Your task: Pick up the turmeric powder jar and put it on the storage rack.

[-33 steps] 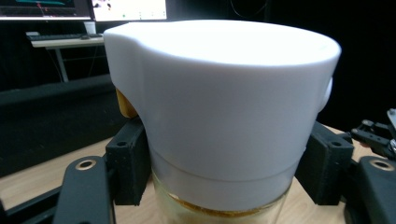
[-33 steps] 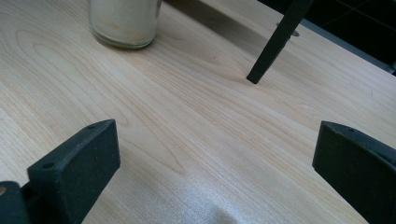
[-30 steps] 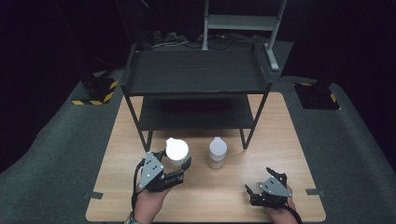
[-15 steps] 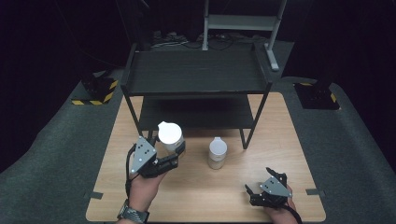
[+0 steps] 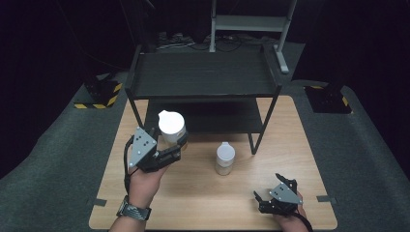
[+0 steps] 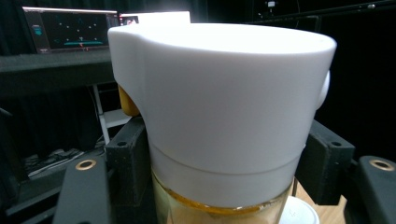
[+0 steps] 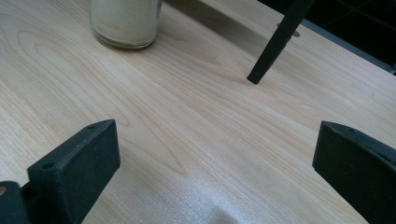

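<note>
Beside the matt black metal shelf rack (image 5: 203, 79), the pale wood-grain table (image 5: 193, 193) looks smooth with slight sheen, while the held jar (image 5: 172, 126) pairs clear glass with a smooth matt white plastic lid.

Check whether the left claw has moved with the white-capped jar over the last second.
Yes. The left claw, shut on the jar, has moved up the high view toward the black shelf rack; the other jar stayed put.

Jar (image 6: 219, 205) base — cut off below, behind white lid (image 6: 219, 107)
</note>
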The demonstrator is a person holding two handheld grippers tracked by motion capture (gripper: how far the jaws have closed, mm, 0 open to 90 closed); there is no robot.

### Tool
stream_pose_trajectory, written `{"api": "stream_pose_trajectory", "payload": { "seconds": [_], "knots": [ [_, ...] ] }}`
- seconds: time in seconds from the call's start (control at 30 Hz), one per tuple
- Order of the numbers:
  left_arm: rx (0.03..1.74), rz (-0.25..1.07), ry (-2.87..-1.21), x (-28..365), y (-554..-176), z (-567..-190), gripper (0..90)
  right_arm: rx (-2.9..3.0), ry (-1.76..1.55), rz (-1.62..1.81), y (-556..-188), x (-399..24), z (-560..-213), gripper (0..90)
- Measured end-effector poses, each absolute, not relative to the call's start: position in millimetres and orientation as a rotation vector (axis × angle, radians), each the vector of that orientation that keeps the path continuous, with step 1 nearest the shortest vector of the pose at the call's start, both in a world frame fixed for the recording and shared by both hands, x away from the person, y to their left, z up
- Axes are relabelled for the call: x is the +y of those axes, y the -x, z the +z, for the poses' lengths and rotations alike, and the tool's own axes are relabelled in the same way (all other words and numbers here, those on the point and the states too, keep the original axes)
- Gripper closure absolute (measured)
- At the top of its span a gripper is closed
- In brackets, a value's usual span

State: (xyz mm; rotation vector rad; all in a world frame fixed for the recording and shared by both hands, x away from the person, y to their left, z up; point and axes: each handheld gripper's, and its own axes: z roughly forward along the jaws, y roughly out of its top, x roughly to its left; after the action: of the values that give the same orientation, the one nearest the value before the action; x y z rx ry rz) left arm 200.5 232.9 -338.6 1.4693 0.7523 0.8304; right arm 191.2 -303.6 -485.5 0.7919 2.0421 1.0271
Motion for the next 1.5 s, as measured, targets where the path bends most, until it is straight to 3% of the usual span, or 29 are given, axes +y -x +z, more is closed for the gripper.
{"api": "stream_pose_trajectory", "payload": {
  "seconds": [1.5],
  "knots": [
    [0.744,0.876,-1.354,237,-233,-258,30.5,2.038,-0.804,1.040,-192,-306,-486,0.0]
  ]
}}
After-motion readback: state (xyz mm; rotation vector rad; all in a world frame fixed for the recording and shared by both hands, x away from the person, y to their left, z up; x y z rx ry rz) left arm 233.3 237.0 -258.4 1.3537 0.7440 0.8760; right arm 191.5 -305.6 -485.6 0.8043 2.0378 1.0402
